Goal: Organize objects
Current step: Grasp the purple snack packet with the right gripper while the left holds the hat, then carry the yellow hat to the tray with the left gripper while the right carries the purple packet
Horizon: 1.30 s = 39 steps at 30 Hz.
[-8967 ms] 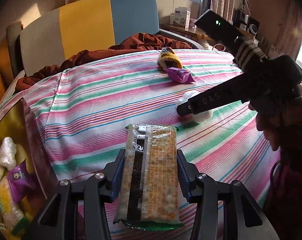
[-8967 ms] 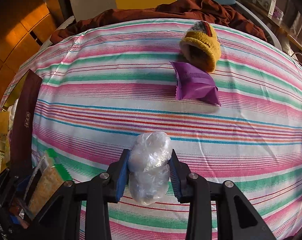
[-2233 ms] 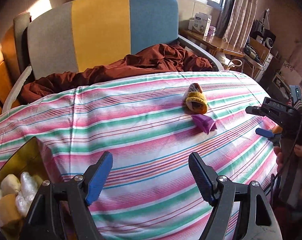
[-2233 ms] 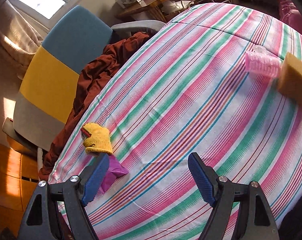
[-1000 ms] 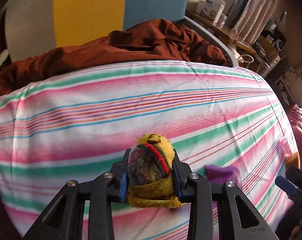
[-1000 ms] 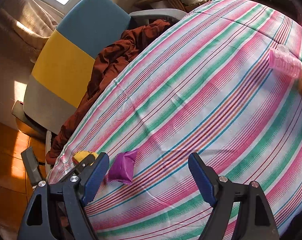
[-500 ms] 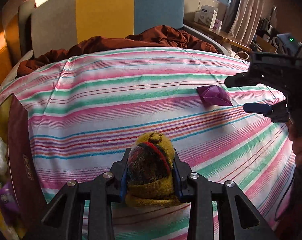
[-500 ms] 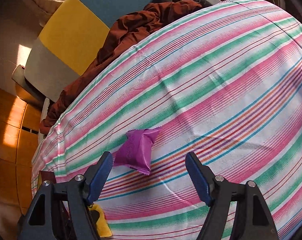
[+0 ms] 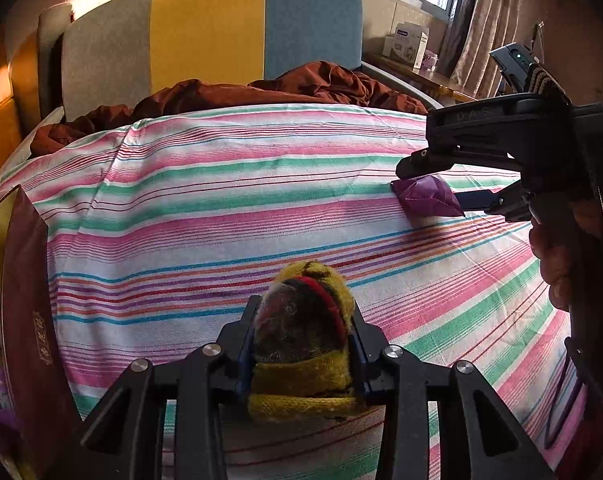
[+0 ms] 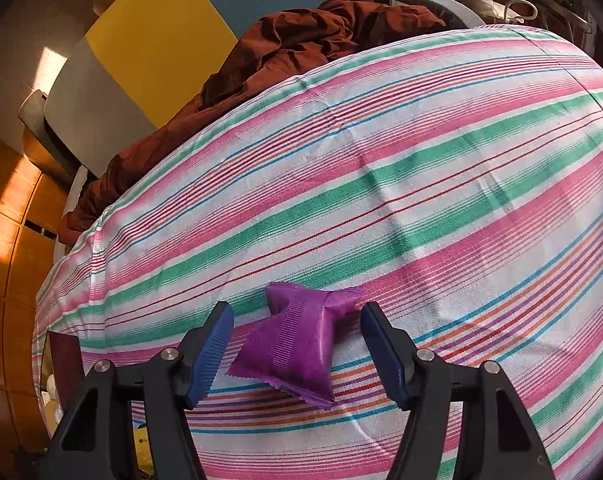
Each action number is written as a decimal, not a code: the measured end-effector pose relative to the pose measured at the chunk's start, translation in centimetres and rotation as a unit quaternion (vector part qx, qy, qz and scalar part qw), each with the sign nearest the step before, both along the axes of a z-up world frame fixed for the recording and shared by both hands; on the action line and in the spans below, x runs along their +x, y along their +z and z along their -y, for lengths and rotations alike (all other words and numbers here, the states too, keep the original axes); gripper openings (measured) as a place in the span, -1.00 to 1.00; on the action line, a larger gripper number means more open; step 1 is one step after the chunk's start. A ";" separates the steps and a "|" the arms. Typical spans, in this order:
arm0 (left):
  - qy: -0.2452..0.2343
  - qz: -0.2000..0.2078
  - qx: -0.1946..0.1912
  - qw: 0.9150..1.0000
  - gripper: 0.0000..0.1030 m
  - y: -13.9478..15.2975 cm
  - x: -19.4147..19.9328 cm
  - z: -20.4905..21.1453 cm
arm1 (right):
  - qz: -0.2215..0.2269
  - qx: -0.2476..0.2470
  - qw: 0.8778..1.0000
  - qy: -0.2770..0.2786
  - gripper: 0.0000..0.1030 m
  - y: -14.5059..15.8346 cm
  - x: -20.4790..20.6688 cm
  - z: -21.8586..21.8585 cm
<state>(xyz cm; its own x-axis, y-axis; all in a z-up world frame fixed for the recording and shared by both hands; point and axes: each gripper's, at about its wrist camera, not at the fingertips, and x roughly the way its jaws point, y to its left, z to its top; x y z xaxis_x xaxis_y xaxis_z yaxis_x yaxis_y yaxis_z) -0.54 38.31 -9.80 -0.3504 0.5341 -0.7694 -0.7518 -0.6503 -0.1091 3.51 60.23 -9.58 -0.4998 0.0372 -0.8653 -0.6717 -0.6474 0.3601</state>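
My left gripper (image 9: 304,310) is shut on a yellow knitted hat (image 9: 297,384) with a red and dark band, held low over the striped cloth (image 9: 261,200). Its jaws are opening, though the pads still touch the knit. A purple snack packet (image 10: 297,348) lies on the cloth between the blue pads of my right gripper (image 10: 297,314). Those jaws are closing, with a gap left on each side of the packet. The left wrist view shows the right gripper (image 9: 429,184) over the same packet (image 9: 425,200) at the right, with a hand behind it.
A dark red box (image 9: 29,320) with a raised flap stands at the left edge, holding several wrapped items; its corner (image 10: 63,360) also shows in the right wrist view. A rust-brown blanket (image 9: 301,84) lies behind the cloth against a grey, yellow and blue chair back (image 9: 205,32).
The left gripper carried the yellow hat from the far side toward the near left, beside the box. The right gripper came down around the purple packet and its jaws narrowed.
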 end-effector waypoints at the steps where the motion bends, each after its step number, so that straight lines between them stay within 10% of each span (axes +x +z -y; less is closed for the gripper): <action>1: 0.000 -0.001 0.000 1.000 -0.21 0.0 0.0 0.0 | 0.004 0.008 1.000 0.006 0.30 0.0 -0.2 0.1; 6: 0.001 -0.006 0.004 1.000 -0.20 0.0 0.2 0.2 | 0.035 0.044 0.997 0.057 -0.31 0.2 -0.8 1.5; 11: 0.000 -0.006 0.008 1.000 -0.20 0.0 0.1 0.3 | 0.086 0.055 0.986 0.135 -0.32 0.3 0.4 5.4; 39: 0.000 -0.026 0.001 1.000 -0.21 0.1 0.7 0.5 | 0.097 0.079 0.982 0.140 -0.30 -0.5 1.4 6.0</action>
<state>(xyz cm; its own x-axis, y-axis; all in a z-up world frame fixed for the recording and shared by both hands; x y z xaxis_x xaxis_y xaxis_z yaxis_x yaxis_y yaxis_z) 0.21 37.85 -9.74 -0.3902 0.5362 -0.7485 -0.7563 -0.6503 -0.0716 4.89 54.28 -10.03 -0.3360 0.0633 -0.9397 -0.5046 -0.8546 0.1229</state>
